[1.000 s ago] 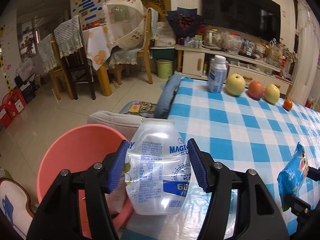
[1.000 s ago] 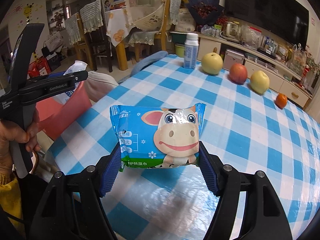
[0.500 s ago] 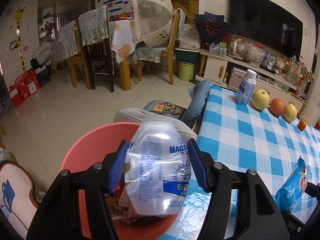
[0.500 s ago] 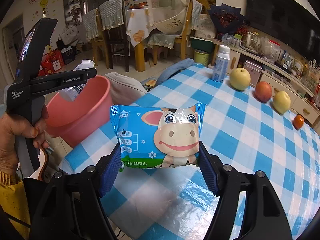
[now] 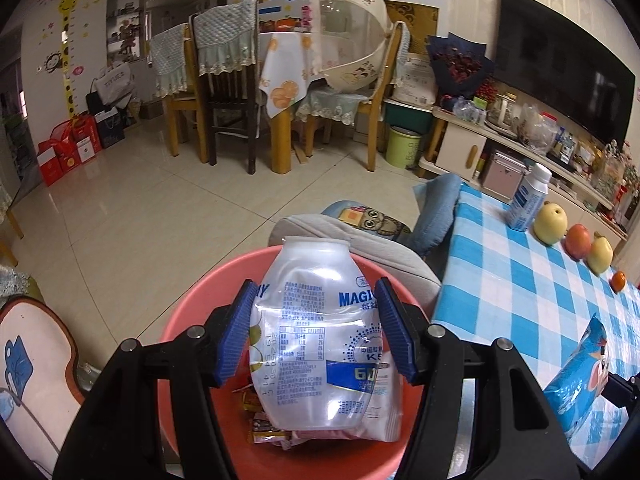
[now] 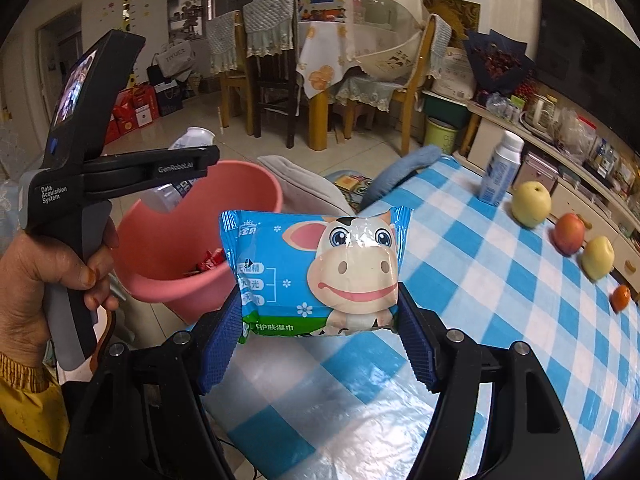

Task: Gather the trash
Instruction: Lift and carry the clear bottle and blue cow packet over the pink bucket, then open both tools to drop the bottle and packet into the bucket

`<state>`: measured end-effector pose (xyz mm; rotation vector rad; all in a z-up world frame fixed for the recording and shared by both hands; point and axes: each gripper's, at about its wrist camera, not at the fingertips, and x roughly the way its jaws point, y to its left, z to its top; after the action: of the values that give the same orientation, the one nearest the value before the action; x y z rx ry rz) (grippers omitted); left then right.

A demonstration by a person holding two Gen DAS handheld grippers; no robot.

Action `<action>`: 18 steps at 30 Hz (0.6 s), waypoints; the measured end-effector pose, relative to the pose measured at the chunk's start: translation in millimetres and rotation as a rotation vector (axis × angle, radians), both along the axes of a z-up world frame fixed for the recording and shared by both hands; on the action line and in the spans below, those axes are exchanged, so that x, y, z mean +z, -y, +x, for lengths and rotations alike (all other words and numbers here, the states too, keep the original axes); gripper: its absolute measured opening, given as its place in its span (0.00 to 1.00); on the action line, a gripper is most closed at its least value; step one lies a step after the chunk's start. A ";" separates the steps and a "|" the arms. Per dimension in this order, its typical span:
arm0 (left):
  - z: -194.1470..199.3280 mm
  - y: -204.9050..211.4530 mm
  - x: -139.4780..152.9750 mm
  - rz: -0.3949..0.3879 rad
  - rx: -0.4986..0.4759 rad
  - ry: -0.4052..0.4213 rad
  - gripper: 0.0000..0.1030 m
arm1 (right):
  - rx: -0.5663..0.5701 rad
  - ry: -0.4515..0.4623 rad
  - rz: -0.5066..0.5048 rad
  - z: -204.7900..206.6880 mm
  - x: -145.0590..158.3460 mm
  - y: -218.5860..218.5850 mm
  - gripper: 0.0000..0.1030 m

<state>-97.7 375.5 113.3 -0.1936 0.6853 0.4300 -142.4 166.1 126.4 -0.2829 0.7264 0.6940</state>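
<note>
- The left tongs (image 5: 316,332) squeeze a crumpled, see-through plastic bottle (image 5: 320,344) with blue print between their blue ribbed pads. A second ago the bottle hung over the edge of the worktop; now it hangs right above the round pink plastic tub (image 5: 192,320). I think the bottle is ready to be dropped in.
- The right tongs (image 6: 320,332) hold a soft, shiny blue pack of wet wipes with a cartoon cow (image 6: 316,272) by its two sides. It has slid sideways with the bottle, and the tub (image 6: 160,248) now shows much more in the right view, but the pack is over the corner of the worktop, not over the tub yet. It looks like it goes in next.
- The bottle is thin and dented, so it should fall lightly. The pack is puffy and smooth, so it could slip.
- Inside the tub lie small red and yellow wrappers (image 5: 256,404) and a white packet (image 5: 384,408), so some trash is in already.
- A hand (image 6: 44,276) with a yellow sleeve grips the black handle of the left tongs.
- The worktop (image 6: 472,280) wears a glossy blue and white checked cloth.
- Farther off on it stand a white bottle with a blue label (image 6: 498,174), a yellow apple (image 6: 531,204), a red apple (image 6: 570,234), another yellow apple (image 6: 598,258) and a small orange (image 6: 621,297), all round and smooth. These look like food, not trash.
</note>
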 end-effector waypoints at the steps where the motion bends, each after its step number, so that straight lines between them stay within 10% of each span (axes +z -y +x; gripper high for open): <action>1: -0.1 -2.9 -0.5 -0.001 0.008 -0.001 0.59 | 0.008 0.002 -0.001 -0.2 0.3 -3.7 0.70; 18: -11.2 -40.1 -8.2 -0.043 0.084 -0.009 0.59 | 0.147 0.017 -0.033 8.5 -8.5 -76.7 0.70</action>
<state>-108.9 415.5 105.1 -0.2619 0.6970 0.4967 -133.8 242.7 117.9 -0.3747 0.7065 0.8188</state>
